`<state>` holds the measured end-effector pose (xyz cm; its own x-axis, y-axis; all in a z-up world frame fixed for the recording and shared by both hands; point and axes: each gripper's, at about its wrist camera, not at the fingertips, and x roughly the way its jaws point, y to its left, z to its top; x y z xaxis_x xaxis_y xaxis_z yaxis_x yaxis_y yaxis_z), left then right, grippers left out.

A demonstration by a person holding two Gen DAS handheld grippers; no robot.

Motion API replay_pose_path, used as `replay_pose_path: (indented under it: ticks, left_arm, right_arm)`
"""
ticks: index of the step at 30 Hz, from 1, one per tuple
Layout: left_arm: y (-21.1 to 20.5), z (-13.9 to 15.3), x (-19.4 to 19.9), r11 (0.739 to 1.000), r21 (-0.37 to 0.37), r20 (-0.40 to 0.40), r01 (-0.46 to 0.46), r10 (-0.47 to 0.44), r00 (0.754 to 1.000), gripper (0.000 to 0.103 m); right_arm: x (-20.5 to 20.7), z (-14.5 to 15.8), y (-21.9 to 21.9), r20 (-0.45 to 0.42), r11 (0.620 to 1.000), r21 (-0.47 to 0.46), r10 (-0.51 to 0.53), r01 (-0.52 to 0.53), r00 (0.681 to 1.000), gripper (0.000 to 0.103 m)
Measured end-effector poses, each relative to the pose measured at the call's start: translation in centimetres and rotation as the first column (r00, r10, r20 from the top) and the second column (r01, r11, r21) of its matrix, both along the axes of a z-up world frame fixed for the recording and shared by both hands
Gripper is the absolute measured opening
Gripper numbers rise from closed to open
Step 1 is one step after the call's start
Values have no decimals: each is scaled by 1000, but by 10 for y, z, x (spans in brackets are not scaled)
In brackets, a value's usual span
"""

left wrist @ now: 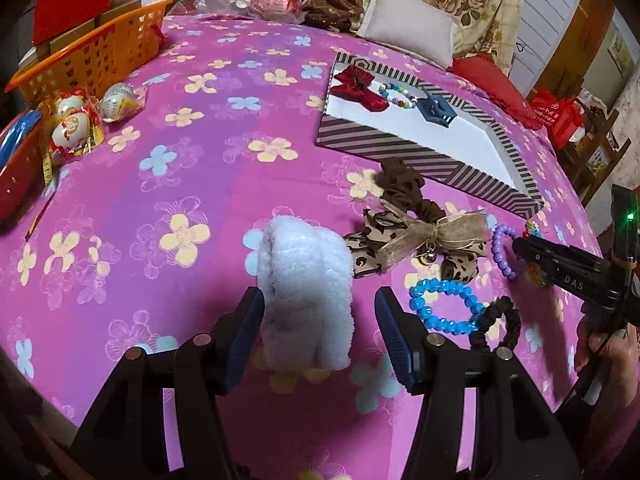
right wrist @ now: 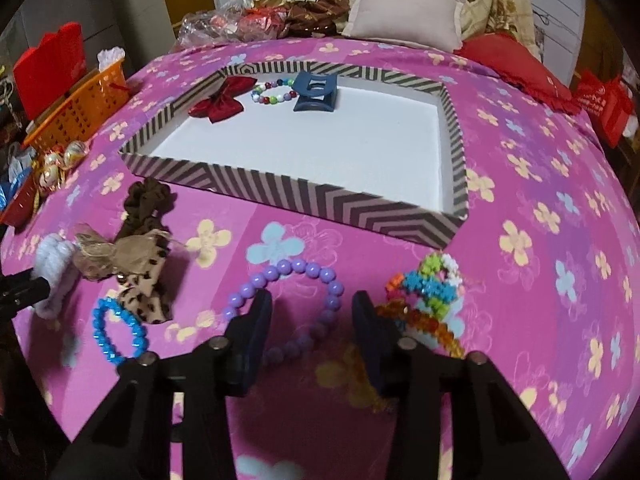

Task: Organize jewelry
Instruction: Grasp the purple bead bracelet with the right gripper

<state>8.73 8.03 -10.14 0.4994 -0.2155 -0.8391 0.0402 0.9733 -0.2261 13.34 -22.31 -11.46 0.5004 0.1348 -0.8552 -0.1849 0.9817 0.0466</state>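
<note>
My left gripper (left wrist: 320,328) is open around a white fluffy scrunchie (left wrist: 304,280) on the pink bedspread; its left pad touches it. My right gripper (right wrist: 312,332) is open over a purple bead bracelet (right wrist: 288,276), with a multicoloured bead bracelet (right wrist: 432,292) just right of it. A striped box (right wrist: 288,192) with a white floor holds a red bow (right wrist: 220,100), a mixed-bead bracelet (right wrist: 272,92) and a blue claw clip (right wrist: 314,92). A leopard bow (left wrist: 424,240), brown scrunchie (left wrist: 404,184), blue bead bracelet (left wrist: 444,308) and black hair tie (left wrist: 500,324) lie loose.
An orange basket (left wrist: 92,56) and wrapped egg-shaped trinkets (left wrist: 76,128) sit at the left. A red tray (left wrist: 16,176) is at the far left edge. Pillows (right wrist: 404,12) and plastic bags (right wrist: 224,24) line the back. A red bag (right wrist: 608,104) stands at the right.
</note>
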Motion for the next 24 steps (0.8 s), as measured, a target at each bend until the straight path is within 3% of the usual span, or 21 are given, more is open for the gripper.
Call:
replay_pose_path:
  ticks: [2, 5, 6, 8, 14, 24]
  left_arm:
    - [0, -4, 2, 1000, -3, -12, -2, 2, 1000, 44]
    - [1, -10, 6, 1000, 6, -30, -9, 9, 999, 44]
    - [1, -13, 7, 1000, 17, -35, -17, 18, 999, 39]
    - [2, -17, 8, 999, 42, -44, -28, 30, 999, 26]
    - [8, -8, 4, 999, 32, -10, -31, 31, 999, 14]
    - [-6, 42, 13, 1000, 27, 99, 1, -3, 995, 13]
  right_arm:
    - [5, -7, 2, -21, 1000, -11, 23, -23, 1000, 32]
    - [6, -9, 4, 6, 997, -61, 45, -45, 999, 14]
    - [5, -8, 4, 14, 997, -70, 42, -41, 999, 9]
    - [4, -7, 2, 21, 998, -54, 43, -42, 999, 9]
    - [-3, 4, -3, 48, 999, 13, 37, -37, 998, 9]
    - [-2, 56, 5, 126, 994, 61, 79, -87, 989, 9]
